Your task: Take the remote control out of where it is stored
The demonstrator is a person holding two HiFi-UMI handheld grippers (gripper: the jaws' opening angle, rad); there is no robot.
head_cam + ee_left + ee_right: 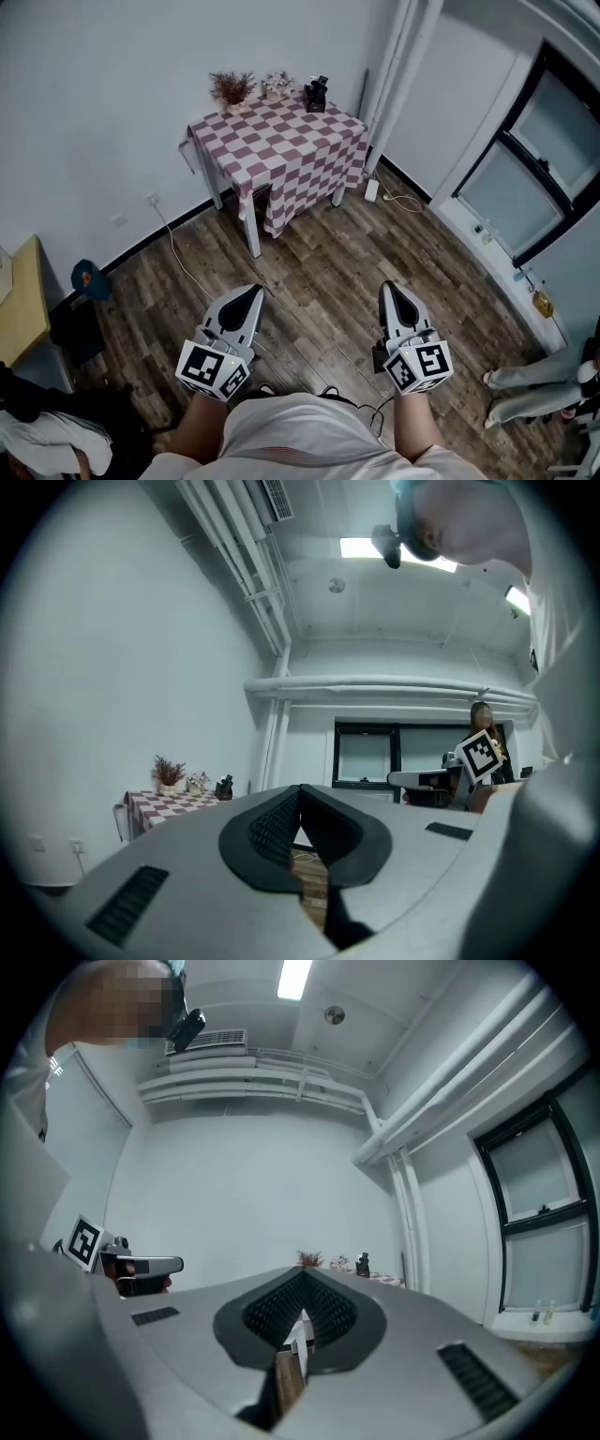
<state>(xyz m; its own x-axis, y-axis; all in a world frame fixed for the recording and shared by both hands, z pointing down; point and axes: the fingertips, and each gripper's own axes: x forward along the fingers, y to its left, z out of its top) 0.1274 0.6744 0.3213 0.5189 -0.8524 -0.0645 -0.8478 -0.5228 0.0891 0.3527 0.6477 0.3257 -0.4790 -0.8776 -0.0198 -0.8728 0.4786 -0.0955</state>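
Note:
A small table with a red-and-white checked cloth (281, 141) stands against the far wall. At its back right corner is a black holder (316, 94) with dark items in it; I cannot make out a remote control. The holder also shows small in the left gripper view (223, 787) and the right gripper view (363, 1263). Both grippers are held level above the wood floor, well short of the table. My left gripper (255, 291) is shut and holds nothing, with its tips meeting (300, 789). My right gripper (389, 286) is also shut and empty (302, 1274).
A dried plant (232, 89) and a small flower pot (277, 86) share the table. A white adapter (372, 190) with a cable lies on the floor beside it. A dark-framed window (544, 169) is at right, a person's legs (525, 384) below it, and a wooden desk (23, 300) at left.

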